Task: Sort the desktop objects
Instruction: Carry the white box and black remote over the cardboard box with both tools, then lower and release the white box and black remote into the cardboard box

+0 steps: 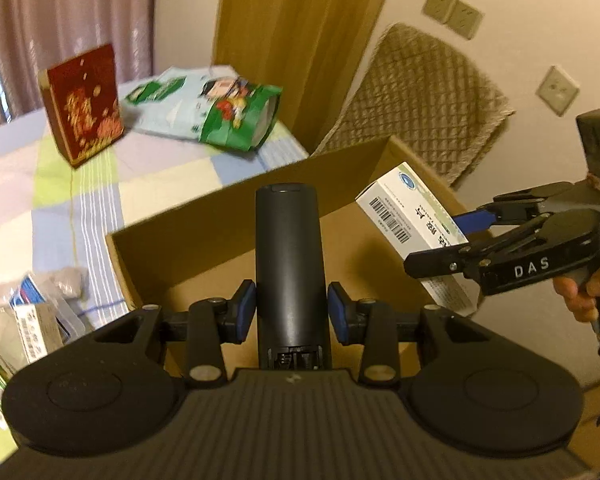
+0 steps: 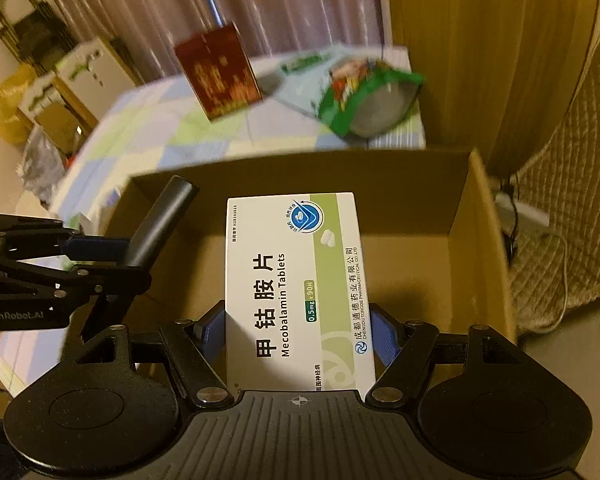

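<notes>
My left hand-held gripper is closed on a dark remote control, its blue pads pressing the body from both sides low down; the remote runs straight forward from the jaws, its far end over the open cardboard box. My right hand-held gripper clamps a white and green tablet box marked "Mecobalamin Tablets", gripped at its near end, the printed face up, the far end out over the same cardboard box interior. In the left view the tablet box sits just right of the remote, apart from it, tilted with its barcode side showing.

Left of the cardboard box, on the checked bedspread, lies a small heap of packets; contents blurred.

Beyond the cardboard box, on the bedspread, a red and gold box stands upright. Beside it to the right lies a green and white printed bag. A quilted cloth hangs at the wall behind, with curtains farther left.
</notes>
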`<action>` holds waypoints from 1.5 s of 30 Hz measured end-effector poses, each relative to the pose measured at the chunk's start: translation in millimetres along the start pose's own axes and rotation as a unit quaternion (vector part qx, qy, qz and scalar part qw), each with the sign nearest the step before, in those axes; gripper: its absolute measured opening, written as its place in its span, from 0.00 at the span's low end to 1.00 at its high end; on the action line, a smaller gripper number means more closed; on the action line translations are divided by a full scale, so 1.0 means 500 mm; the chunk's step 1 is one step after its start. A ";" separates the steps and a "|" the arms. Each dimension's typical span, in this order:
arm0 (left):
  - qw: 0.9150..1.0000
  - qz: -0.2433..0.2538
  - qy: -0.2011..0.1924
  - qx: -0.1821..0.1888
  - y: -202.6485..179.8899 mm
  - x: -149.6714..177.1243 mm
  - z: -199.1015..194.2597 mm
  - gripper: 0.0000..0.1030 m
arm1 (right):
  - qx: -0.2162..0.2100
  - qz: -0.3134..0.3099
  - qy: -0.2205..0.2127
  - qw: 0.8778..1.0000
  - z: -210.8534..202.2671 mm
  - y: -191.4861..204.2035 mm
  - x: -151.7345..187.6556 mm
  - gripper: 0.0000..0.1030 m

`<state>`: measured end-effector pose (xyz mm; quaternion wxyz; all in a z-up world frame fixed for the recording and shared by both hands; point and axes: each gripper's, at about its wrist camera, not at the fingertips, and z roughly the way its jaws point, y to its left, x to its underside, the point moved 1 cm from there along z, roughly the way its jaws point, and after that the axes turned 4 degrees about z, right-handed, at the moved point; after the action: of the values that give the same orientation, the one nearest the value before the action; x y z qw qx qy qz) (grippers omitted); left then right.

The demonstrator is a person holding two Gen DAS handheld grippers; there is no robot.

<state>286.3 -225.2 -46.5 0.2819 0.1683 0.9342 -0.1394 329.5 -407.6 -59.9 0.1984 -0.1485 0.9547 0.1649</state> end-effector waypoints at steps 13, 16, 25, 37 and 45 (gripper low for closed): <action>0.992 -0.072 0.086 -0.057 -0.001 -0.017 0.146 0.32 | 0.034 0.022 0.113 0.993 0.136 -0.059 -0.045 0.68; 0.989 -0.084 0.104 -0.064 0.000 -0.020 0.172 0.32 | 0.042 0.018 0.131 0.990 0.162 -0.064 -0.052 0.68; 0.981 -0.120 0.131 -0.071 0.006 -0.022 0.218 0.32 | 0.049 -0.004 0.139 0.989 0.192 -0.074 -0.063 0.69; 0.969 -0.166 0.147 -0.106 0.038 -0.010 0.248 0.58 | 0.056 -0.037 0.141 0.988 0.184 -0.066 -0.032 0.84; 0.973 -0.153 0.137 -0.105 0.031 -0.014 0.230 0.65 | 0.045 -0.027 0.130 0.990 0.129 -0.072 -0.014 0.84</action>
<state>353.2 -253.7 -137.4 0.1431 0.0098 0.9880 -0.0573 369.6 -414.6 -122.1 0.0833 -0.1856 0.9744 0.0960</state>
